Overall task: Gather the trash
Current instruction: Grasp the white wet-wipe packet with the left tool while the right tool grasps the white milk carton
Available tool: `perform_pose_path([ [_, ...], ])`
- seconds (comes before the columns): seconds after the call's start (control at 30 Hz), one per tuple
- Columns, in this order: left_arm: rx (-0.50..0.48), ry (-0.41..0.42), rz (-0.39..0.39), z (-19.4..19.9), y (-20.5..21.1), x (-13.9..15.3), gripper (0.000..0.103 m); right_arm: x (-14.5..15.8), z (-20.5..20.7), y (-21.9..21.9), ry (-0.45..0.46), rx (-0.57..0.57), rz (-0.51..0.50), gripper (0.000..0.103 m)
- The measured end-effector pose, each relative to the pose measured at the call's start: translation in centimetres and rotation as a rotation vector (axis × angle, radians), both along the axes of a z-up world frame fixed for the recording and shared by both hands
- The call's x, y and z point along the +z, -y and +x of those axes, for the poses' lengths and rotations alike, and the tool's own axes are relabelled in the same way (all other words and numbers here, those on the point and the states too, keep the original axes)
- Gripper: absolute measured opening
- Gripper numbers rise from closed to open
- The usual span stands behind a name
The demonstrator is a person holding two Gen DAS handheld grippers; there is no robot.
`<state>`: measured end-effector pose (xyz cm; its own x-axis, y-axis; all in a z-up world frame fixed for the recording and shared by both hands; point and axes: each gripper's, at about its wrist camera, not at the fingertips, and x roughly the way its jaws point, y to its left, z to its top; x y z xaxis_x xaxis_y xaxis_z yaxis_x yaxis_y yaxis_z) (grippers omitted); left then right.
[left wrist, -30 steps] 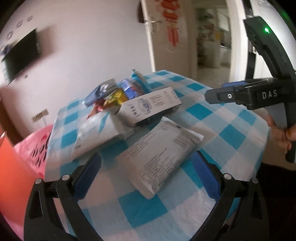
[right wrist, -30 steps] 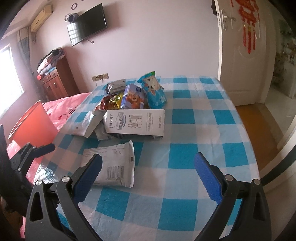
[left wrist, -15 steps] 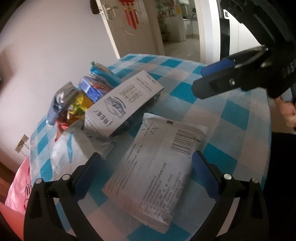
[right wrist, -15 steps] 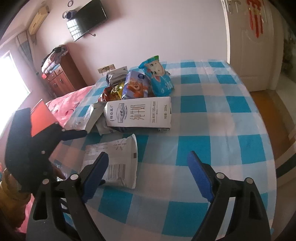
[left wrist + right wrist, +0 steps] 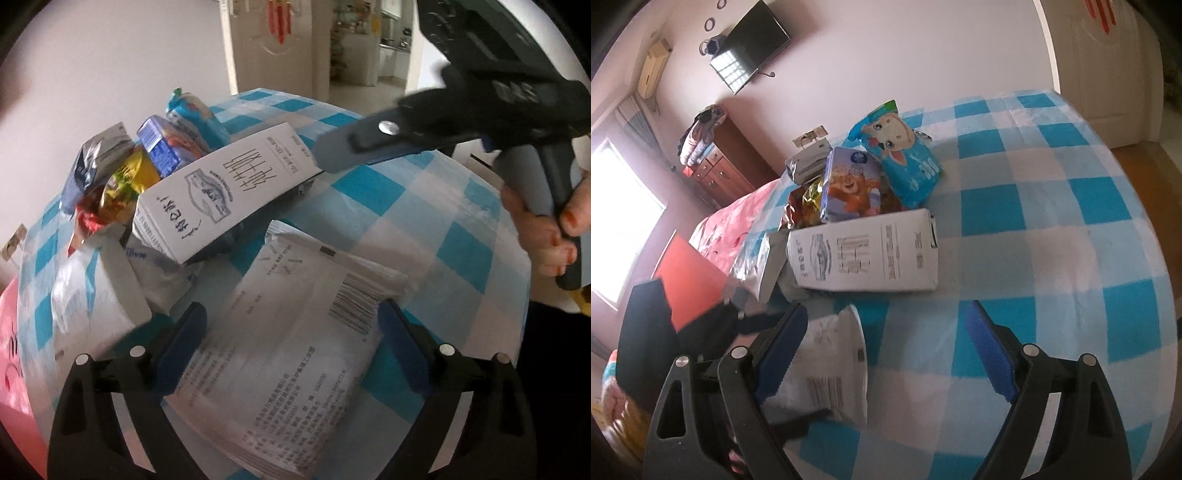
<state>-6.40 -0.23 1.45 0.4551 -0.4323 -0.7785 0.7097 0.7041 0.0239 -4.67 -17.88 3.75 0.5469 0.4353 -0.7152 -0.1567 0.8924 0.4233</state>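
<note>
The left gripper has its fingers apart either side of a white packet near the table edge; its near end is cut off. The right gripper, fingers apart, holds nothing. The milk carton hides part of the blurred wrappers behind.

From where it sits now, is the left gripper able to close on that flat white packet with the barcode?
Probably yes. The left gripper is open with the white packet lying flat between its fingers, nothing on top of it. The milk carton sits beyond, clear of the fingers.
</note>
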Motion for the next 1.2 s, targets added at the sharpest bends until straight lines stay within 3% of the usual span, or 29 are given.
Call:
perform_pose_path([
  [0.17,0.034,-0.044,-0.032,-1.6,-0.7,0.3,0.089,-0.2,2.3,-0.6,0.0,0.013,-0.013,0.086],
  [0.4,0.043,-0.043,-0.026,-3.2,-1.8,0.4,0.089,-1.3,4.8,-2.0,-0.042,0.07,0.016,0.086],
  [0.73,0.04,-0.001,0.038,-3.3,-0.5,-0.4,0.09,-0.7,1.6,-4.4,-0.06,0.191,0.041,0.086],
  [0.83,0.07,0.012,0.05,-3.7,-0.2,-0.6,0.086,0.1,0.3,-5.2,-0.022,0.205,-0.046,0.086],
  [1.0,0.143,0.004,0.026,-4.0,-0.3,-0.4,0.078,1.4,0.1,-6.0,0.099,0.164,-0.298,0.086],
  [1.2,0.211,-0.032,-0.017,-4.5,-1.7,0.0,0.077,1.1,1.1,-8.6,0.16,0.297,-0.388,0.086],
])
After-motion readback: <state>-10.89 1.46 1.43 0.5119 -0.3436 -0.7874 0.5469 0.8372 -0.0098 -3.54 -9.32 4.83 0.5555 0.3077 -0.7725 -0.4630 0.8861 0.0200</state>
